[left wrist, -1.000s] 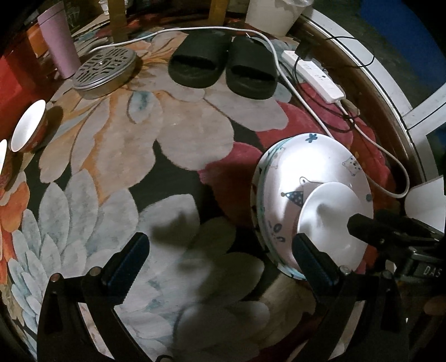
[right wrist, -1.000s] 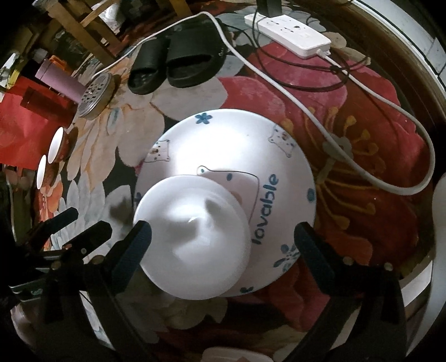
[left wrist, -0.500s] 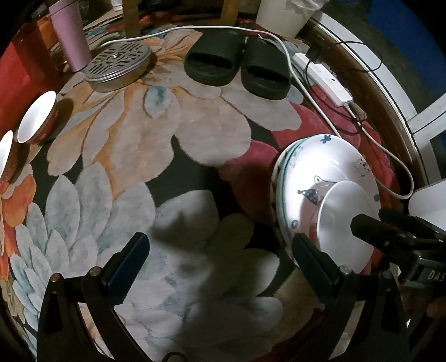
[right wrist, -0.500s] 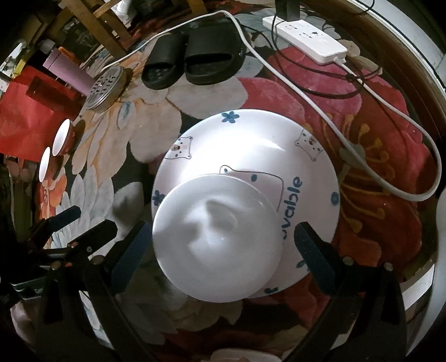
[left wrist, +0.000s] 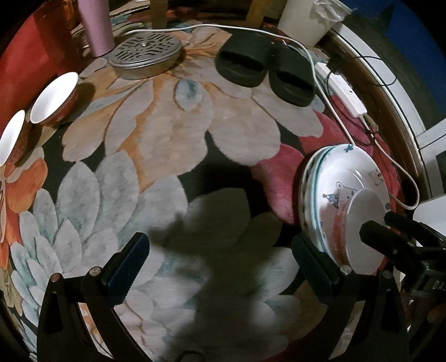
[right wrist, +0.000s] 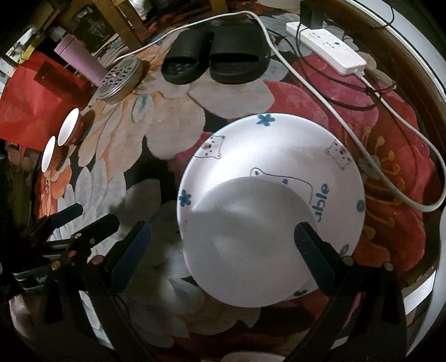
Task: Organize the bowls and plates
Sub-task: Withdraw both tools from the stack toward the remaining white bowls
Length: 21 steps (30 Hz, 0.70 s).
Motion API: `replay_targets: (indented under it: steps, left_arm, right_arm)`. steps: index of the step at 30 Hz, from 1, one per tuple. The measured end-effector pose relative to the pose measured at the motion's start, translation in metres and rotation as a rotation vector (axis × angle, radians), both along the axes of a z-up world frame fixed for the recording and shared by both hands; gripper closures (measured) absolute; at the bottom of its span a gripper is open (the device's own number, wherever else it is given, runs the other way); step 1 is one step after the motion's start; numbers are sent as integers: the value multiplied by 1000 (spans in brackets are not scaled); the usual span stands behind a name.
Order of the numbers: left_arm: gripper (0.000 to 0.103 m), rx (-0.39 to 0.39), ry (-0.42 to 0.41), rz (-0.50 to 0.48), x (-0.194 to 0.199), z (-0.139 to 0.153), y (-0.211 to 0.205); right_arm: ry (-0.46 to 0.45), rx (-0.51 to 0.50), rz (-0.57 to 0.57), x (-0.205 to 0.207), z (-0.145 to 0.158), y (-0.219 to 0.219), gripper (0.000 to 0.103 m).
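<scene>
A stack of white plates with blue bear prints [left wrist: 334, 178] [right wrist: 278, 144] lies on the flowered rug, with a white-inside, red-outside bowl [left wrist: 362, 231] [right wrist: 248, 245] resting on top. My right gripper [right wrist: 223, 250] is open, its jaws either side of that bowl, not touching it. My left gripper [left wrist: 220, 264] is open and empty over the rug, left of the stack. Two more red bowls with white insides [left wrist: 53, 97] [left wrist: 11, 139] [right wrist: 67, 131] stand at the rug's left edge.
Black slippers [left wrist: 264, 69] [right wrist: 214, 58], a perforated metal lid [left wrist: 145, 53], a pink tumbler [left wrist: 94, 25], a white bin [left wrist: 306, 19], and a power strip with cables [left wrist: 345, 94] [right wrist: 326, 47] sit at the far side. A red cloth [right wrist: 25, 105] lies left.
Both grippers have pulled back from the stack. The bowl stays on the plates between the right jaws, nearer the right camera. The left gripper has moved left and forward.
</scene>
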<state>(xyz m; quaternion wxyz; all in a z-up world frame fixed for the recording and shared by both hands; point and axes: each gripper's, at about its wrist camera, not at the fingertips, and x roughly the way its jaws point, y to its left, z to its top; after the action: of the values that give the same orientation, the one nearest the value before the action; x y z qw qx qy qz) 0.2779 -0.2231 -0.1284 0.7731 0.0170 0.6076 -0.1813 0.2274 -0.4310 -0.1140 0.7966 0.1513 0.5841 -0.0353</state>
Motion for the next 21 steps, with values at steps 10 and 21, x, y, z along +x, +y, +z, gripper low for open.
replay_targets:
  steps: [10,21]
  left_arm:
    - [1,-3,0,41,4,-6,31]
    - [1,-6,13,111,9,-19,73]
  right_arm:
    - [3,-3,39,9,-2,26,0]
    - [0,-36,100,22,-4,60,0]
